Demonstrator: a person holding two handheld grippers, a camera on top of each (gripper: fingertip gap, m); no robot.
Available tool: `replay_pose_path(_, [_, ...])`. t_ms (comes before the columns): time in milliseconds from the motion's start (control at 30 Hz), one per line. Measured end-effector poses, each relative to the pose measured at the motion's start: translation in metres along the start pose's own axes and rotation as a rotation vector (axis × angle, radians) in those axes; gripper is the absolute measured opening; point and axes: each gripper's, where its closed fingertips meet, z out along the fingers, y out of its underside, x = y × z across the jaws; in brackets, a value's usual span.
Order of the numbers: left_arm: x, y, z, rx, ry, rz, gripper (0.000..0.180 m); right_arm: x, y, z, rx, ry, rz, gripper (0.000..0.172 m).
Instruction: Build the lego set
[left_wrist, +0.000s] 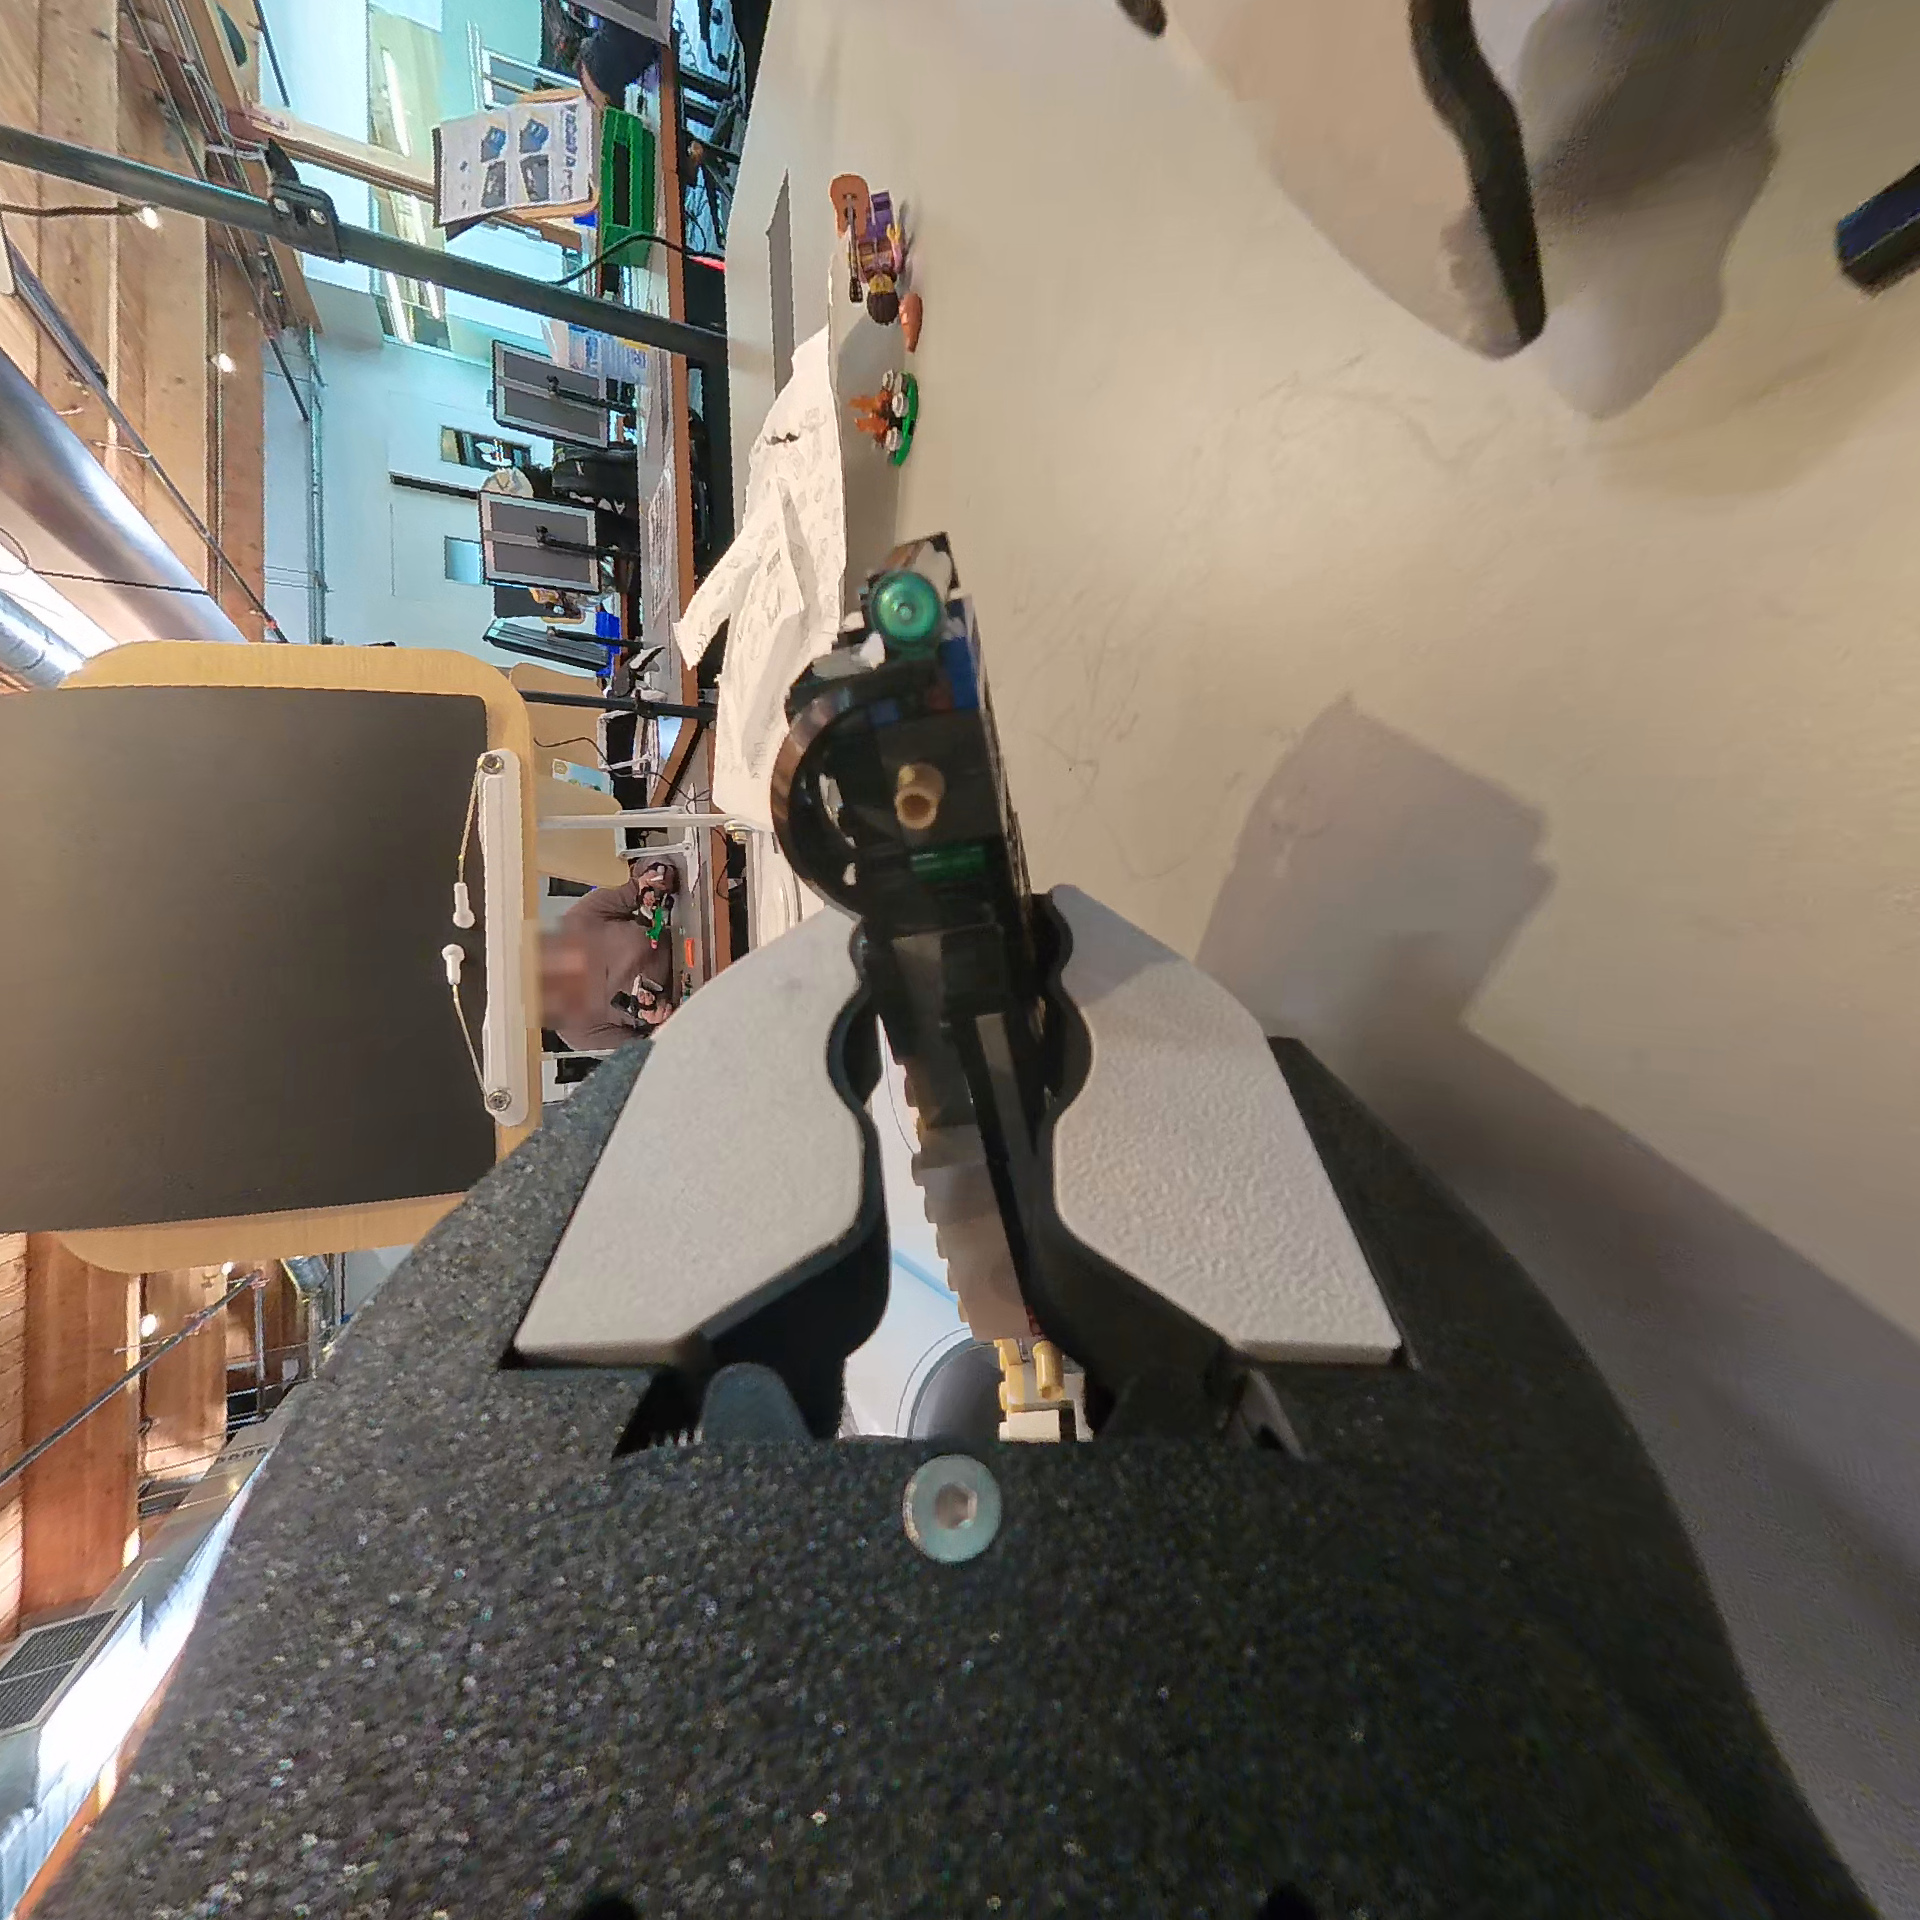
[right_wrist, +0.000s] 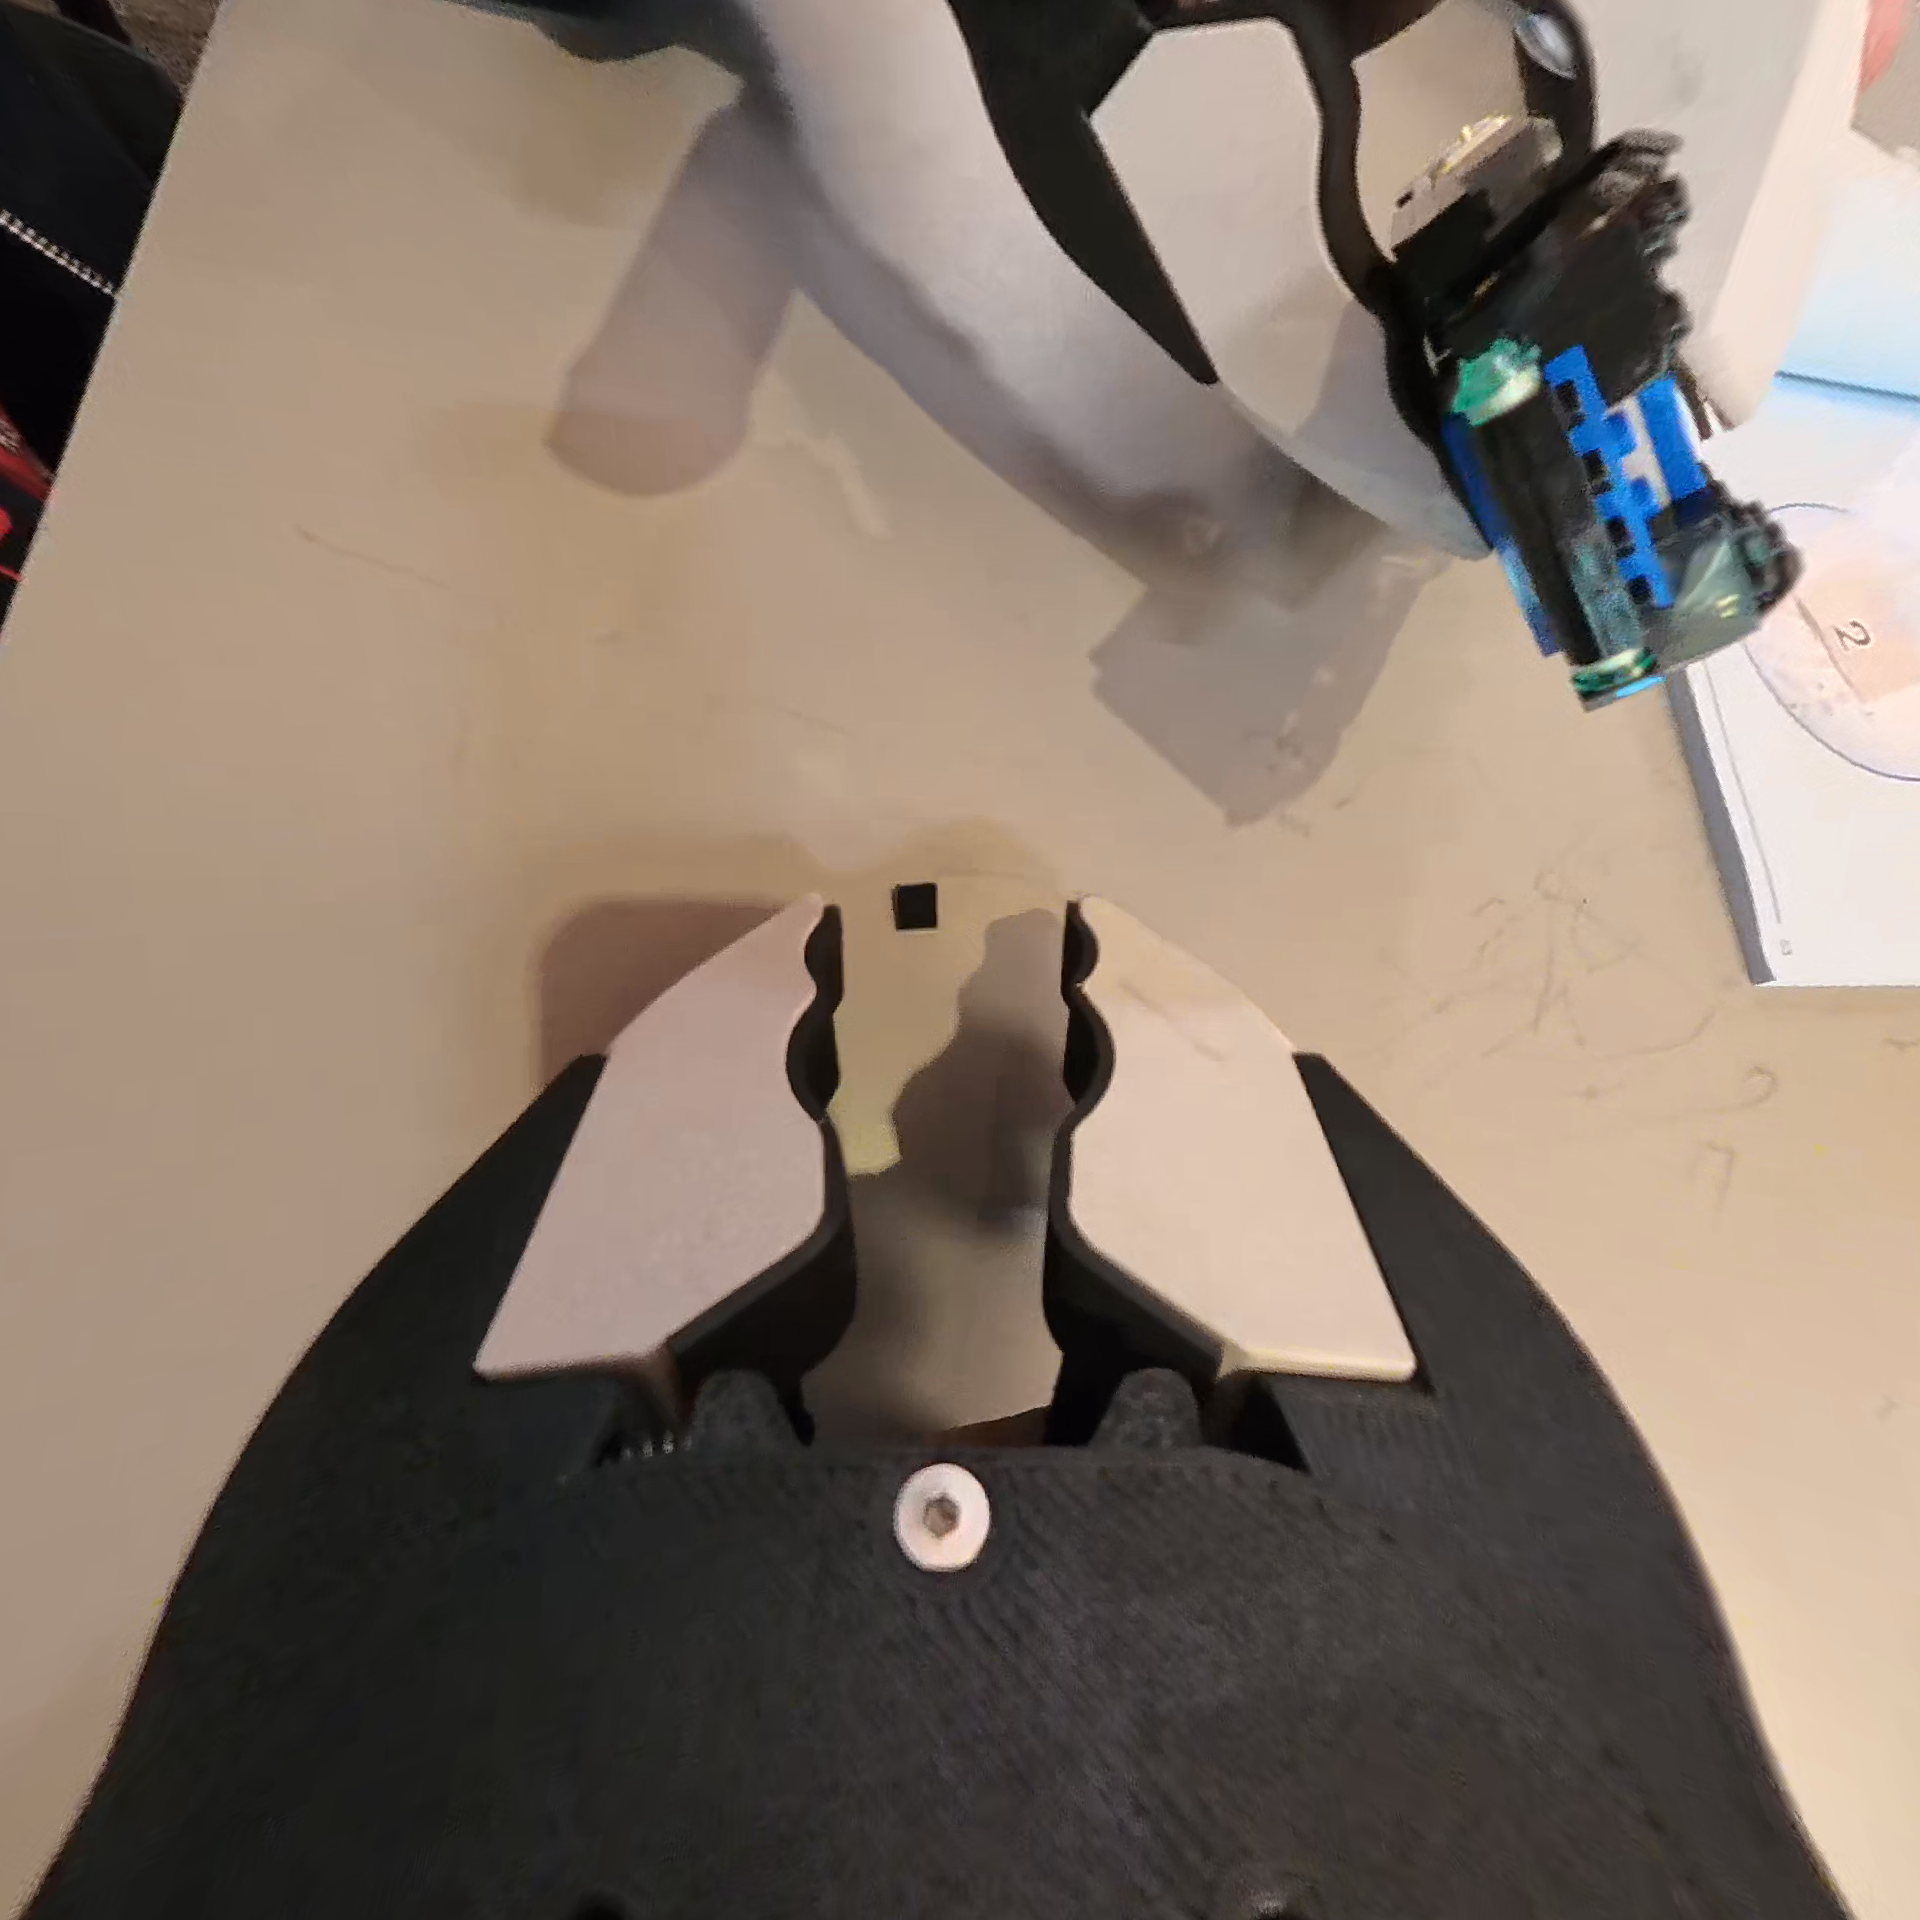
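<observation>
Clamping a black brick model (left_wrist: 914, 790) between both pads above the cream surface (left_wrist: 1351, 623), the left gripper (left_wrist: 951, 935) holds it aloft, while the right gripper (right_wrist: 948, 920) hangs with jaws apart and bare over a tiny black piece (right_wrist: 914, 906), a booklet (right_wrist: 1829, 810) farther right.

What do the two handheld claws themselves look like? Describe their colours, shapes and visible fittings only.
Both share one build. The left claw and right claw each have a broad, rough-textured black body, speckled on the left, with a silver hex-socket screw at its centre. Two pale grey, flat-topped fingers taper forward, edged inside by wavy black pads. No cables, markings or sleeves show.
</observation>
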Motion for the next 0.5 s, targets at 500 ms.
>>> replay_pose_path(500, [0.0029,-0.0039,0.0006,-0.004,0.014,0.021,0.027,-0.0058,0.0028,0.0053,-0.042,-0.08,0.011,0.033])
